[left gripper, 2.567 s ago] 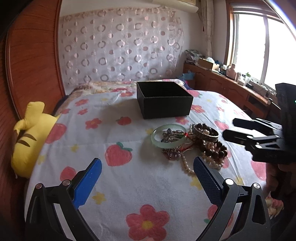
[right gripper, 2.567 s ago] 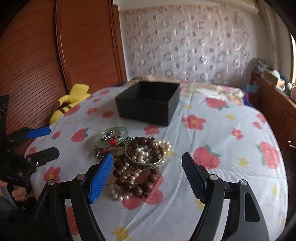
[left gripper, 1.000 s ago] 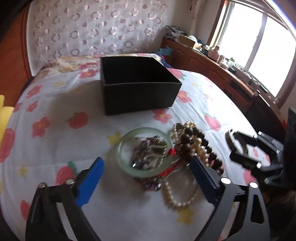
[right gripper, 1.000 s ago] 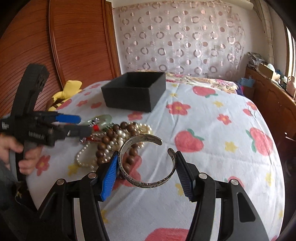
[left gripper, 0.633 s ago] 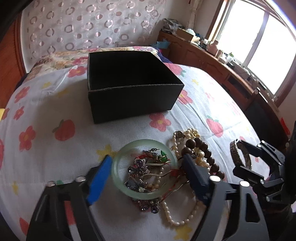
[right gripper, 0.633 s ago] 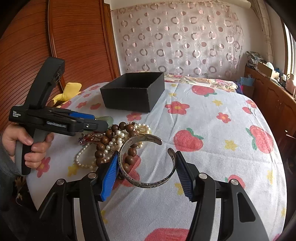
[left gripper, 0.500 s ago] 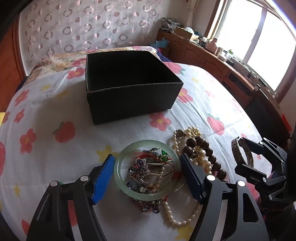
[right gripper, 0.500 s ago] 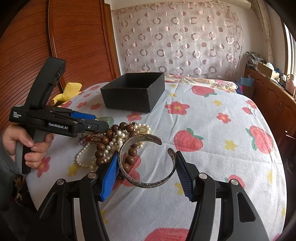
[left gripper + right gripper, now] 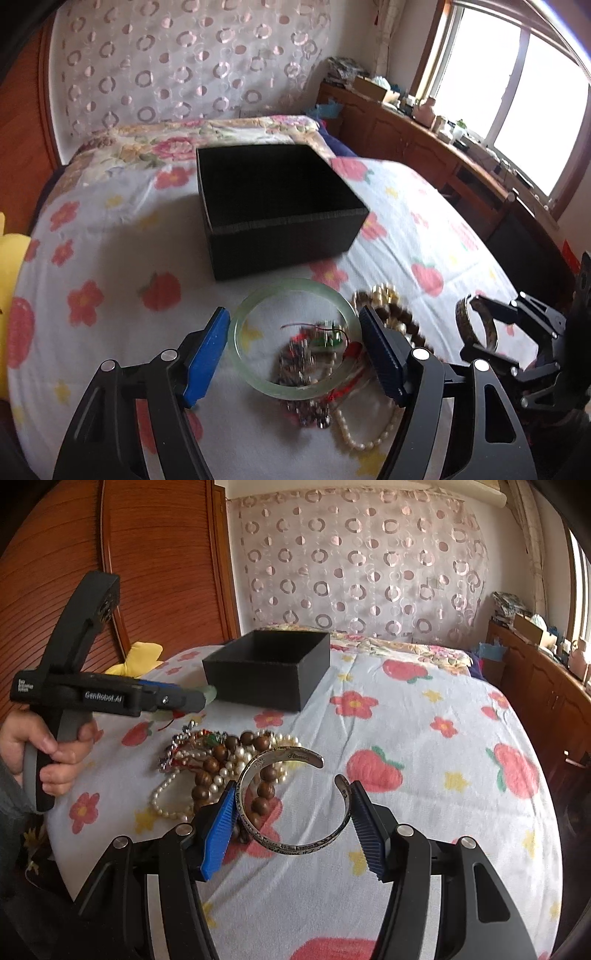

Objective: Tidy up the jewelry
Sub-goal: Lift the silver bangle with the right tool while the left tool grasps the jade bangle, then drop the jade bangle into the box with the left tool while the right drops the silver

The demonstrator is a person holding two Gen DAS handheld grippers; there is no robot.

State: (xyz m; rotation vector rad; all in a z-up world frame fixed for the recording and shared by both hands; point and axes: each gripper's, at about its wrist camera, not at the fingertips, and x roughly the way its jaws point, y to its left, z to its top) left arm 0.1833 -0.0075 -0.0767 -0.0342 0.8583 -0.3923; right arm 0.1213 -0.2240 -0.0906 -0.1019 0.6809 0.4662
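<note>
In the left wrist view, the left gripper fills the lower middle of the frame, and the pale green bangle is seen clamped across its width between the blue pad on the left and the dark pad on the right. The jaws have just been closing, and the ring now sits between them, held roughly flat with its opening facing up. The rest of the jewelry pile lies blurred beneath and to the lower right of the ring, on the flowered bedspread. The open black box stands directly above the bangle in the frame, straight ahead along the fingers and near. That is the relation on which the coming move is judged to turn: the box lies forward of the held ring, with its open top facing up. At the right edge, the right gripper is seen with a dark band in it.

In the right wrist view, the right gripper occupies the lower middle, and the silver cuff is gripped across its width, its gap turned toward the upper right. The black box is seen in the upper middle, well apart from this claw, with the beads and pearls lying between. The left gripper comes in from the left edge, held by a hand, its tip just beside the box's near left corner. The left side is therefore judged the nearer to the box.
</note>
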